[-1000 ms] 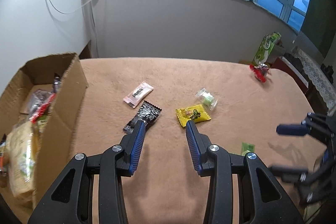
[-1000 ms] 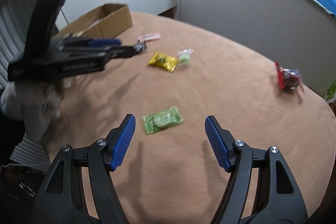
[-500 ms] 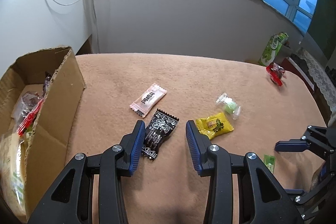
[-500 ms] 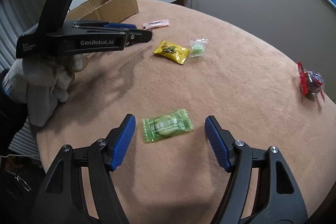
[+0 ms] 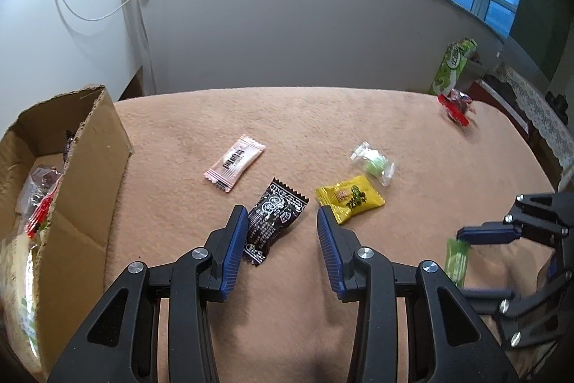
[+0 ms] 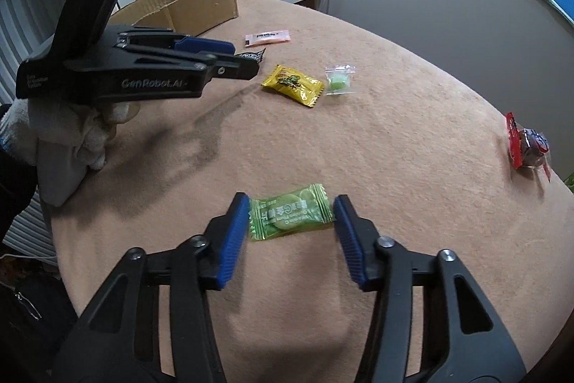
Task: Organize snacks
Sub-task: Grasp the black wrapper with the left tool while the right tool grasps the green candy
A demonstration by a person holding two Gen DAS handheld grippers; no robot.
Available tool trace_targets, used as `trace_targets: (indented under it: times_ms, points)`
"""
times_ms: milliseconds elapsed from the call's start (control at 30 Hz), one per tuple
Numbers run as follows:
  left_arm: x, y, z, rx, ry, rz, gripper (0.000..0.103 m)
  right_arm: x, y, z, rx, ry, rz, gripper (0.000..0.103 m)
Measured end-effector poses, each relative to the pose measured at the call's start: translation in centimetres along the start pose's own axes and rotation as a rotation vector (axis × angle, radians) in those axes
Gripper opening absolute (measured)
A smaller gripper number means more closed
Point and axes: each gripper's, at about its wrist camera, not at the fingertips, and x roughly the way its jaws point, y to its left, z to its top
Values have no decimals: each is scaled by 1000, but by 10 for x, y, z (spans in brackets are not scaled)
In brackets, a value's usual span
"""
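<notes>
From the left wrist we see a tan desk (image 5: 358, 117) under a window. Our left hand-held gripper (image 5: 283, 239) is spread, tilted down, the black snack (image 5: 272, 221) between its pads. From the right wrist, our right hand-held gripper (image 6: 291, 221) has just been closing around the green candy (image 6: 290, 216), pads at its ends.

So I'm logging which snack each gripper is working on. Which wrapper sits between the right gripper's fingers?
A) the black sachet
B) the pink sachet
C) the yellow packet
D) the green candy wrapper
D: in the right wrist view the green candy wrapper lies on the table between the blue pads of the right gripper, whose jaws have just been closing around it; the yellow packet lies farther off.
</notes>
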Motion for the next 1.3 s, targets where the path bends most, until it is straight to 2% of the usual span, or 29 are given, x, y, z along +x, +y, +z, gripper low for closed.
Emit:
trace_targets:
  times_ms: [133,367,433,500,567,600,633,1300]
  points:
    - [0,-4,-1,20,0,11,29,-3,-1,-1,2,-2,3,37]
    - [2,-7,0,57,0,0,29,-5,-1,-3,1,-2,1,30]
    - [5,-9,0,69,9,-1,36,-6,-1,-4,0,-2,2,28]
    - [10,-10,-1,75,35,0,35,-7,-2,-5,5,-5,5,24]
    - [10,-11,0,82,32,5,26,-9,-3,-5,17,-11,10,18]
    - [9,-11,0,82,30,5,21,-11,-3,-5,21,-15,12,17]
    - [9,-11,-1,80,29,5,20,-12,-3,-5,22,-17,12,17]
    - [-22,-16,1,53,-47,-19,18,-30,-11,-9,87,-79,23,8]
